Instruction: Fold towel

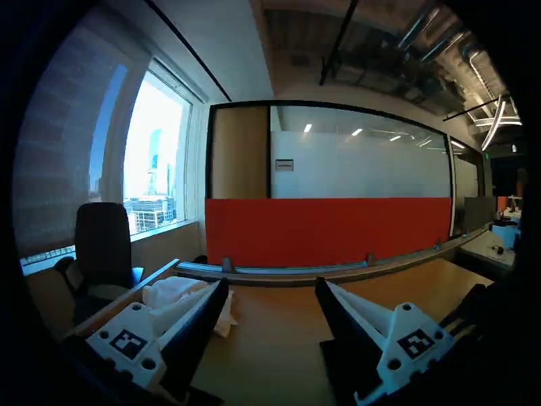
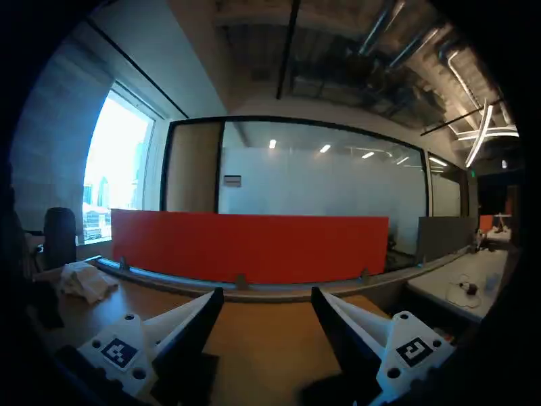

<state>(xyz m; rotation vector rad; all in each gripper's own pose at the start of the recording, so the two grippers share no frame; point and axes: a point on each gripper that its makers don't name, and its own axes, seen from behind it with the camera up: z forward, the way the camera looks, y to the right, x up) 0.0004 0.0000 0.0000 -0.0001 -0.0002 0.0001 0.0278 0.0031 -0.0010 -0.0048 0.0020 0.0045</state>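
Towel: The white towel [image 1: 177, 296] sits in a bunched-up heap on the wooden desk [image 1: 284, 338]. It is on the near side of the orange screen [image 1: 324, 230], close to the screen's left end.

Towel shape: It is all crumpled. I cannot tell which way its long side runs, and I can see no clean edge or corner.

Left tool: The left tool [image 1: 270, 284] has its two fingers spread wide apart with nothing between them. It points at the middle of the orange screen. The towel lies just past its left finger, and that finger hides part of it.

Right tool: The right tool [image 2: 266, 292] is wide open too and holds nothing. It also faces the orange screen [image 2: 250, 247]. In its view the towel [image 2: 84, 281] is small and far off to the left, near the screen's left end.

Who is nearer: The left tool is much closer to the towel, I think.

Next move: Both tools likely have to swing left, toward the left end of the orange screen. The right tool has the longer way to go.

Chair: A dark chair [image 1: 101, 243] stands past the left end of the screen, behind the towel.
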